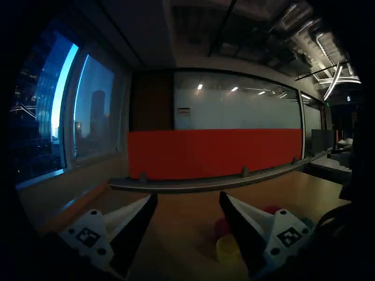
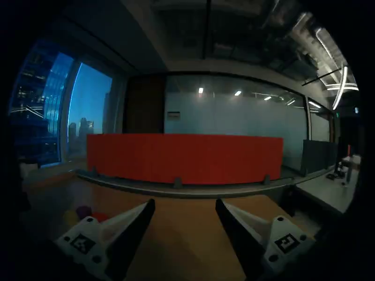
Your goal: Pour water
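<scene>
My left gripper (image 1: pixel 187 199) is open above a wooden table (image 1: pixel 187 220), with nothing between its fingers. Low on the right of the left gripper view, a yellow cup (image 1: pixel 227 247) and a dark red cup (image 1: pixel 221 226) sit partly behind the right finger (image 1: pixel 239 225). More red shows past that finger, near a teal thing (image 1: pixel 307 221). My right gripper (image 2: pixel 185 202) is open too, empty, over the same table (image 2: pixel 187 234). At the lower left of the right gripper view lie small dim shapes: a purple one (image 2: pixel 84 211), a red one (image 2: pixel 99 217) and a yellowish one (image 2: pixel 70 218).
A red partition panel (image 1: pixel 213 152) stands along the table's far edge, with frosted glass above it. Tall windows (image 1: pixel 91 117) on the left show a dusk city. The room is dim. Another desk (image 2: pixel 328 187) stands to the right.
</scene>
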Motion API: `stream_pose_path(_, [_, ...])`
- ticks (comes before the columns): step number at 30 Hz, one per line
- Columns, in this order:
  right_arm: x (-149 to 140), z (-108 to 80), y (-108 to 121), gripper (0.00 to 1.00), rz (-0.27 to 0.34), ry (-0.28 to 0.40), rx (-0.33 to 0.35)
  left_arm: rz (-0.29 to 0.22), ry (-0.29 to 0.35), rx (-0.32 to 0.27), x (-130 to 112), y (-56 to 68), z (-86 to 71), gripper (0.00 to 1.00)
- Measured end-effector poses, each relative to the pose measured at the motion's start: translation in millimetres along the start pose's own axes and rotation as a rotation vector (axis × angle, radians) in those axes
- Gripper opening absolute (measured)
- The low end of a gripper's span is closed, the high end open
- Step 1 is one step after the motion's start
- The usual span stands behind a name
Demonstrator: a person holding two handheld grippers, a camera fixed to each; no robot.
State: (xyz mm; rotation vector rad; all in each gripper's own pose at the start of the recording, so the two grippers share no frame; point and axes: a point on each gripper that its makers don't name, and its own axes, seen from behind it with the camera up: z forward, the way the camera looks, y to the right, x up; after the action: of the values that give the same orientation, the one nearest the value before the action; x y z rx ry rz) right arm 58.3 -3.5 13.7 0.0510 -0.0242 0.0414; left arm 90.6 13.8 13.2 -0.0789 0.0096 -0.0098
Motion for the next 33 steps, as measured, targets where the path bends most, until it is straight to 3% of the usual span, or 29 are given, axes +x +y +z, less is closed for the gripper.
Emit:
stream_pose_path(5, [21.3,1.5,1.6,1.0,-0.006,0.004,-0.001,-0.008,0.008,-0.044,25.6,10.0,2.6,0.98])
stream_pose_path(11, [41.6,1.3,1.6,1.0,-0.009,0.007,0.002,-0.016,0.02,-0.071,52.8,11.8,5.8,0.98])
stream_pose_path(18, [39.5,1.3,-5.6,1.0,-0.012,0.001,0.038,-0.01,0.008,-0.115,55.2,18.2,6.8,0.98])
stream_pose_path(23, [40.4,-0.6,-24.3,1.0,-0.01,0.0,0.13,-0.006,-0.016,-0.188,47.1,32.4,7.0,0.98])
stream_pose_path(33, [47.4,-17.6,-77.6,1.0,0.031,-0.005,0.408,-0.042,-0.011,-0.376,46.1,75.0,-4.6,0.98])
